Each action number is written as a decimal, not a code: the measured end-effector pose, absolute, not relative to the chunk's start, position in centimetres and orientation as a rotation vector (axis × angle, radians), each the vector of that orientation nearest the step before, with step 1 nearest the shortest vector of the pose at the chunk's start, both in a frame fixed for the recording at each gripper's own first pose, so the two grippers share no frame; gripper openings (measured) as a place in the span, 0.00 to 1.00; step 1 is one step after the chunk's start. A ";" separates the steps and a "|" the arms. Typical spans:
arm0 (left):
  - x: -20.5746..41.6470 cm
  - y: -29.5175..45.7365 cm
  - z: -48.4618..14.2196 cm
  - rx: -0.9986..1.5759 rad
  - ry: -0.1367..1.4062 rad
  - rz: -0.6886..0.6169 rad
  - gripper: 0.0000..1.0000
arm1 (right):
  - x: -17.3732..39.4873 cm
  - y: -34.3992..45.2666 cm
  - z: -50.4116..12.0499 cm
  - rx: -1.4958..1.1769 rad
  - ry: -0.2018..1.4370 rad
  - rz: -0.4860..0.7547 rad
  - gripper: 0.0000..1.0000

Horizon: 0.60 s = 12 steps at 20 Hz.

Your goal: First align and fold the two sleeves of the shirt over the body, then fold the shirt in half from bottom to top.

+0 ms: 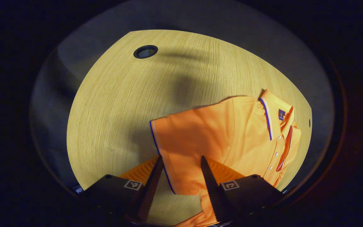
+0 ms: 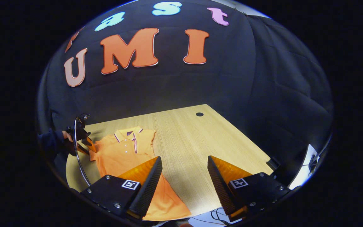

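1. In the left gripper view the left gripper (image 1: 180,176) hangs over the shirt (image 1: 232,138) with its two fingers spread apart; it is released, and a gap shows on both sides of the cloth between them.
2. Between those fingers lies the hem of one short sleeve (image 1: 175,142), its dark piped edge running down through the gap. The sleeve is spread flat on the bench (image 1: 121,94), not folded over the body.
3. Beyond the sleeve, away from the gripper, comes the shirt's body, then the collar (image 1: 274,110) with its striped edge and the buttoned placket, at the far right of the view.
4. Past the shirt the bench is bare wood, with a round cable hole (image 1: 145,51) well apart from the sleeve, near the far edge.
5. In the right gripper view the right gripper (image 2: 184,171) is also released, fingers wide apart, bare bench showing between them.
6. The shirt (image 2: 128,151) lies to that gripper's left: its lower hem passes under the left finger, and the collar (image 2: 128,133) points toward the booth's black wall.
7. On the shirt's far-left side the left gripper (image 2: 85,142), held by a hand (image 2: 65,135) in a dark sleeve, sits at the shirt's sleeve there.
8. A small round hole (image 2: 199,114) lies near the bench's far edge, well apart from the shirt.
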State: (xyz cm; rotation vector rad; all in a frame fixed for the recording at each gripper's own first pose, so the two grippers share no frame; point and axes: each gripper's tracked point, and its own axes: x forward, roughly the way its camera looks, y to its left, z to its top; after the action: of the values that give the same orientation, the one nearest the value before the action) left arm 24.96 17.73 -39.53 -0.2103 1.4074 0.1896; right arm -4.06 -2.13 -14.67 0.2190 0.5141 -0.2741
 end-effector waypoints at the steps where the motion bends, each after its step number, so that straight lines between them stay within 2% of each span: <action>1: 25.1 17.9 -39.4 -0.206 1.401 0.188 0.55 | -4.4 -2.2 -15.1 0.226 0.523 -0.277 0.89; 2: 25.6 17.5 -39.3 -0.241 1.380 0.184 0.43 | -4.7 -2.4 -15.5 0.229 0.529 -0.281 0.89; 3: 25.5 17.0 -39.0 -0.264 1.377 0.168 0.15 | -4.7 -2.5 -15.6 0.232 0.531 -0.277 0.89; 12: 28.1 12.5 -32.9 -0.229 1.185 -0.030 0.14 | -3.8 -3.4 -15.0 0.236 0.527 -0.231 0.89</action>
State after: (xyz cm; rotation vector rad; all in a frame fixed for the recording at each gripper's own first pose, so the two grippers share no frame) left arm 28.07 12.51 -32.90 -0.2289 1.1853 -0.0301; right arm -3.79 -3.39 -15.01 0.2358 0.5266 -0.2315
